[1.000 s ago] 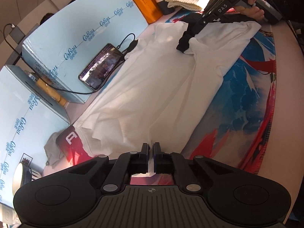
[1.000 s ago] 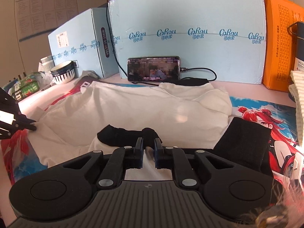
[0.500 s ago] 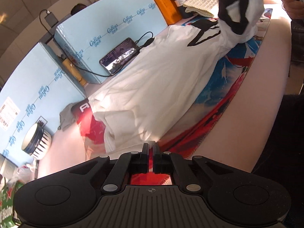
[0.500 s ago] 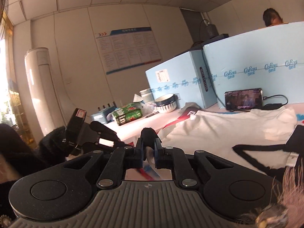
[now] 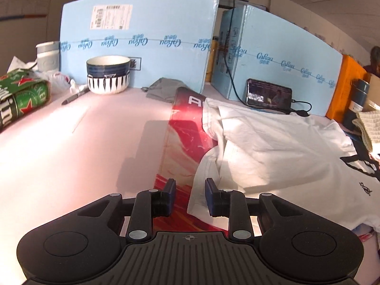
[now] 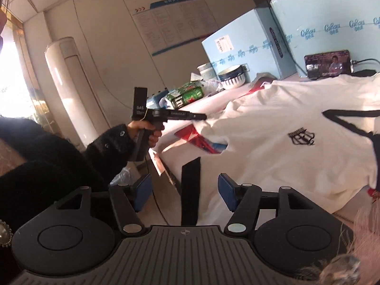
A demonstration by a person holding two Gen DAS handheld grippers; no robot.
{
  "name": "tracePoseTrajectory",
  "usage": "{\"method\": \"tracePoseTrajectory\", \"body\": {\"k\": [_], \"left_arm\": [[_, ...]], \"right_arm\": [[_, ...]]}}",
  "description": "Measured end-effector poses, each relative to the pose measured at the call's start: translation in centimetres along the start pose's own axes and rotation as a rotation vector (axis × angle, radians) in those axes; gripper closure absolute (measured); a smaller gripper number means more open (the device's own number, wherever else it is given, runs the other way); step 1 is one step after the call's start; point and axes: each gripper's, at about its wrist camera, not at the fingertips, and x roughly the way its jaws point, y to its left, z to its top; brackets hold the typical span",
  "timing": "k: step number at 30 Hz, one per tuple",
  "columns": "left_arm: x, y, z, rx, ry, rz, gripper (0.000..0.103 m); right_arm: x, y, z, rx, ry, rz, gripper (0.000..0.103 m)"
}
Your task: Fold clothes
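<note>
A white T-shirt (image 5: pixel 273 147) with black trim and a small black crest (image 6: pixel 301 139) lies crumpled on a red and blue printed mat (image 5: pixel 185 137). My left gripper (image 5: pixel 190 185) hovers low over the mat at the shirt's hem. Its jaws are opening, and the hem corner lies loose by the right pad (image 5: pixel 211 190). The right wrist view shows the left gripper (image 6: pixel 201 116) from the side, in a black-sleeved hand. My right gripper (image 6: pixel 185 186) is at the table's front edge with jaws opening wide. A black strip of the shirt (image 6: pixel 190 190) hangs free between them, untouched.
Blue foam boards (image 5: pixel 142 42) wall the table's back, with a phone (image 5: pixel 269 95) leaning on one. A striped bowl (image 5: pixel 108 74), a pen (image 5: pixel 76 97), green cans (image 5: pixel 21 97) and a grey cloth (image 5: pixel 163 87) sit at the left. An orange box (image 5: pixel 349 87) and a knitted towel (image 5: pixel 370 125) are at the right.
Both grippers were shut on the shirt, and the right one lifted it. Now both stand with jaws apart and the shirt rests on the mat. The left view has rolled level.
</note>
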Motion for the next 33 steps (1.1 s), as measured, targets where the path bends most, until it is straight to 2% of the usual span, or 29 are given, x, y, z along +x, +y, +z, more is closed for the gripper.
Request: {"method": "tracePoseTrajectory", "body": {"k": [2, 4, 5, 7, 9, 12, 15, 17, 18, 19, 20, 21, 23, 26, 28, 30, 33], "left_arm": [[0.1, -1.0, -0.1, 0.035, 0.008, 0.009, 0.065], [0.3, -2.9, -0.7, 0.142, 0.003, 0.058, 0.073], [0.2, -3.6, -1.0, 0.177, -0.002, 0.081, 0.096], [-0.2, -4.9, -1.4, 0.234, -0.012, 0.122, 0.099], [-0.8, -5.0, -1.9, 0.227, -0.022, 0.171, 0.099], [-1.5, -4.0, -2.2, 0.170, -0.017, 0.217, 0.097], [-1.9, -3.4, -2.1, 0.161, -0.011, 0.287, 0.090], [-2.2, -3.4, -1.6, 0.179, -0.051, 0.361, 0.090], [-2.4, -3.2, -1.1, 0.182, -0.076, 0.369, 0.088], [-2.5, -2.9, -0.4, 0.172, -0.096, 0.360, 0.085], [-2.5, -2.8, 0.3, 0.163, -0.119, 0.330, 0.078], [-2.3, -2.9, 0.8, 0.162, -0.135, 0.296, 0.064], [-1.6, -3.7, 1.7, 0.173, -0.160, 0.234, 0.044], [0.0, -5.8, 2.6, 0.233, -0.166, 0.131, 0.040], [1.4, -8.2, 2.6, 0.302, -0.171, 0.055, 0.036], [2.7, -10.4, 2.1, 0.394, -0.137, 0.001, 0.030], [4.4, -12.5, 0.7, 0.533, -0.070, 0.034, 0.028]], "right_arm": [[-0.6, -1.2, 0.8, 0.016, -0.041, -0.141, 0.044], [-1.0, -2.7, 1.6, 0.044, -0.082, -0.302, 0.043], [-1.2, -3.7, 2.0, 0.069, -0.111, -0.386, 0.043], [-1.4, -5.7, 2.8, 0.133, -0.156, -0.534, 0.043], [-1.3, -7.8, 3.1, 0.202, -0.153, -0.656, 0.043], [-1.1, -9.9, 2.4, 0.248, -0.099, -0.760, 0.044], [-0.7, -9.8, 1.9, 0.210, -0.085, -0.778, 0.044], [-0.5, -9.5, 1.9, 0.193, -0.077, -0.796, 0.044], [-0.5, -9.5, 1.9, 0.194, -0.082, -0.792, 0.042], [-0.6, -9.4, 1.9, 0.196, -0.088, -0.789, 0.041], [-0.7, -9.4, 2.0, 0.203, -0.099, -0.789, 0.041], [-0.9, -9.3, 2.2, 0.208, -0.120, -0.804, 0.041], [-1.4, -9.1, 2.4, 0.202, -0.165, -0.855, 0.032], [-1.7, -9.6, 2.5, 0.190, -0.182, -0.974, 0.030], [-1.7, -10.1, 2.5, 0.198, -0.167, -1.023, 0.030], [-1.5, -10.6, 2.5, 0.200, -0.138, -1.058, 0.030], [-1.1, -10.9, 2.1, 0.194, -0.081, -1.092, 0.030]]}}
